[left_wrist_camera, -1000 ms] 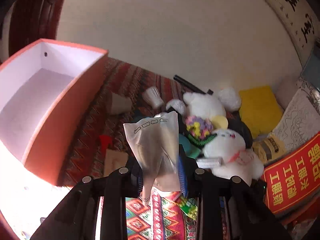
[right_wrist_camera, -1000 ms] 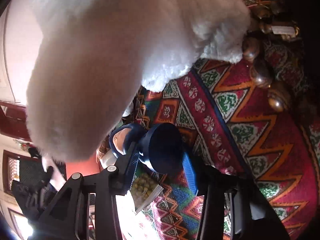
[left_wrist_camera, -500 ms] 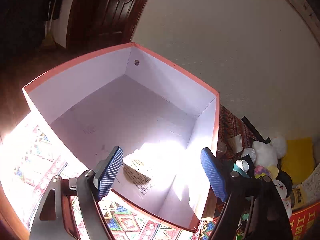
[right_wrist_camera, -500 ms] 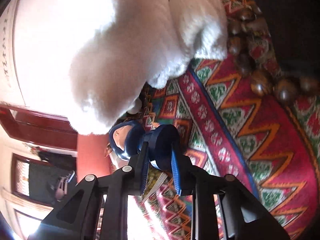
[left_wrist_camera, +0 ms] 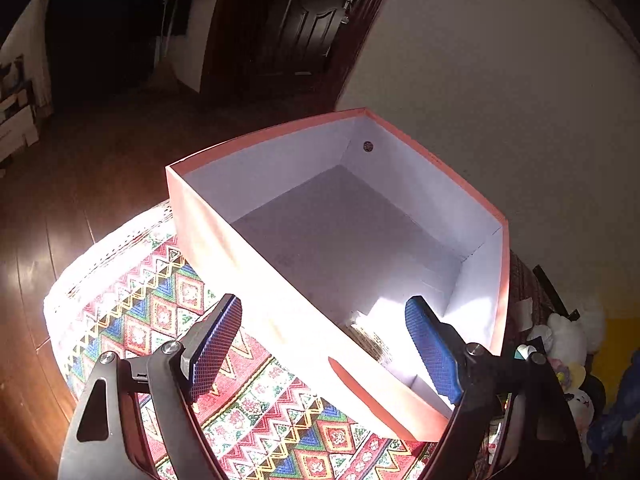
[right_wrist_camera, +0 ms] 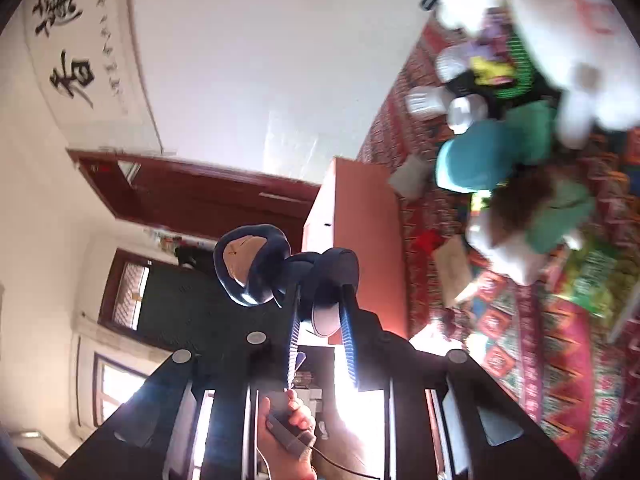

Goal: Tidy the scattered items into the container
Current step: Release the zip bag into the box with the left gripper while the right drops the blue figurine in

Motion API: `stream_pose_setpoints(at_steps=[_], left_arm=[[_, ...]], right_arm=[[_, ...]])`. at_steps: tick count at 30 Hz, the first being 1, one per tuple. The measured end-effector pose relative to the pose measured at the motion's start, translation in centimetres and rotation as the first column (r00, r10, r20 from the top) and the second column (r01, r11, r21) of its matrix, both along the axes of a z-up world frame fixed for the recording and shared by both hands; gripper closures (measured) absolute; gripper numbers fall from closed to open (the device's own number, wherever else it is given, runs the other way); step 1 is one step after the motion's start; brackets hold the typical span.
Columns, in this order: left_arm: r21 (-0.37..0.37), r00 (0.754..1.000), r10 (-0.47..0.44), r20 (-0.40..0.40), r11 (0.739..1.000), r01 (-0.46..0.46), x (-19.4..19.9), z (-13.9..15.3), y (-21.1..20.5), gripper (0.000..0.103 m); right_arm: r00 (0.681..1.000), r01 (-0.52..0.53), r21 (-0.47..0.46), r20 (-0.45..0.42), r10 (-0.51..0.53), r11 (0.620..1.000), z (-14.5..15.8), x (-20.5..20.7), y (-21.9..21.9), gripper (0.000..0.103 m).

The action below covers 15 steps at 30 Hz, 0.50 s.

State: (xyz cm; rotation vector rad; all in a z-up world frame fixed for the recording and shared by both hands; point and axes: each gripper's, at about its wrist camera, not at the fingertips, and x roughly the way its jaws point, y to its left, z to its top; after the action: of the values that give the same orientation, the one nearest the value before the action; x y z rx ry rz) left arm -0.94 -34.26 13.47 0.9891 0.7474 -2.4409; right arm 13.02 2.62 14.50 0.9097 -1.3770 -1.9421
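We are holding the left gripper point(left_wrist_camera: 324, 344) over the orange box point(left_wrist_camera: 280, 320), pads spread wide apart, a silver packet point(left_wrist_camera: 376, 332) lying inside — while the right gripper point(right_wrist_camera: 320, 320) is clamping a dark blue doll point(right_wrist_camera: 280, 272), lifted near the box.

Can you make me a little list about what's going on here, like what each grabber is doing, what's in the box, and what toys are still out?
left hand-held gripper: open, nothing between its blue pads, over the near edge of the box
box: orange outside, white inside, on the patterned cloth
in the box: a silvery packet in the near corner
right hand-held gripper: shut on a dark blue doll, lifted clear of the cloth
still out: white plush toys, a teal thing, a green packet
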Motion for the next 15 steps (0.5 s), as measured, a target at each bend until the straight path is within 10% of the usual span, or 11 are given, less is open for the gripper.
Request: stream_pose_setpoints(at_steps=[6, 10, 15], left_arm=[[-0.007, 0.999, 0.041, -0.006, 0.999, -0.041, 0.5, 0.2, -1.9, 0.019], [0.014, 1.000, 0.025, 0.001, 1.000, -0.025, 0.4, 0.0, -2.3, 0.019], [-0.003, 0.999, -0.037, -0.005, 0.999, 0.037, 0.3, 0.7, 0.1, 0.019]], right_arm=[[0.982, -0.189, 0.225, 0.031, 0.187, 0.956, 3.6, -7.8, -13.2, 0.079], [0.985, -0.133, 0.404, -0.048, 0.166, 0.905, 4.1, -8.0, -11.2, 0.053], [0.994, -0.043, 0.687, -0.043, 0.099, 0.726, -0.1, -7.3, -2.7, 0.042]])
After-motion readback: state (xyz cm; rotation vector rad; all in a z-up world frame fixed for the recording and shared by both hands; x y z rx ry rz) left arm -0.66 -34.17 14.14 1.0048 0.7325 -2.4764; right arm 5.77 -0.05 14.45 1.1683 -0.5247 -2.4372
